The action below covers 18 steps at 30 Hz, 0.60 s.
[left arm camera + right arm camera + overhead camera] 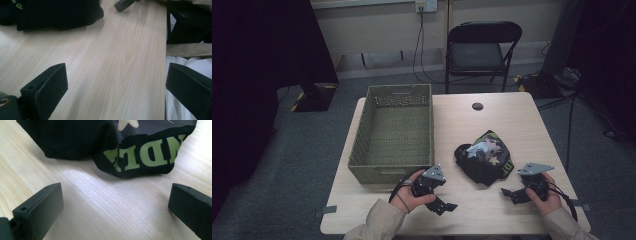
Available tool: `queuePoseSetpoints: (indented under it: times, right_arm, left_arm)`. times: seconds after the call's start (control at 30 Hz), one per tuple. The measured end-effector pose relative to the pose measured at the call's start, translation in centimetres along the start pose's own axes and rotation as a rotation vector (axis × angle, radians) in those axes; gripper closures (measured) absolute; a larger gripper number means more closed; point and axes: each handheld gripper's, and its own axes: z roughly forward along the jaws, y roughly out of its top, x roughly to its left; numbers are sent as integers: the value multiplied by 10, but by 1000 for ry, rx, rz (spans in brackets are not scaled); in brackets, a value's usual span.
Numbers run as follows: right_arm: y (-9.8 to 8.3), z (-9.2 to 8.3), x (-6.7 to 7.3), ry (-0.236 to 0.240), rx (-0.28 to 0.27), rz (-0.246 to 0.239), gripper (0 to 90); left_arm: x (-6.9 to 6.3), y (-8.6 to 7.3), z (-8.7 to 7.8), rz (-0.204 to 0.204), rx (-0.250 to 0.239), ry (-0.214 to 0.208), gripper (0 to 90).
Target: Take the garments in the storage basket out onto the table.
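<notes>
Pale wood-grain table [512, 120] carrying a green woven basket [392, 132] at left, a crumpled black printed garment [484, 157] right of it, apart, and far back a dark round spot [477, 106], perhaps a grommet

Dim high view with dark corners; closer views brighter, softly blurred.

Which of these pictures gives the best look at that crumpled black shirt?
The high view: the whole black shirt lies bunched on the table. The right gripper view shows its hem lettering close up; the left gripper view catches a dark edge.
</notes>
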Motion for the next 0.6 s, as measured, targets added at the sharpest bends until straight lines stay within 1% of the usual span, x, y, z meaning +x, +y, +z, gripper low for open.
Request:
queuePoseSetpoints:
  times: [0.13, 0.27, 0.4, 0.47, 0.6]
  right_arm:
    - [0, 0, 0, 0, 0, 0, 0]
    - [0, 0, 0, 0, 0, 0, 0]
    - [0, 0, 0, 0, 0, 0, 0]
    - [0, 0, 0, 0, 0, 0, 0]
    - [0, 0, 0, 0, 0, 0, 0]
  left_arm:
    - [2, -7, -4, -14, -7, 17, 32]
    - [3, -11, -8, -26, -11, 24, 32]
    - [4, -16, -10, -30, -3, 24, 31]
    - [5, -19, -12, -29, 2, 30, 32]
    - [7, -25, -18, -48, -1, 44, 32]
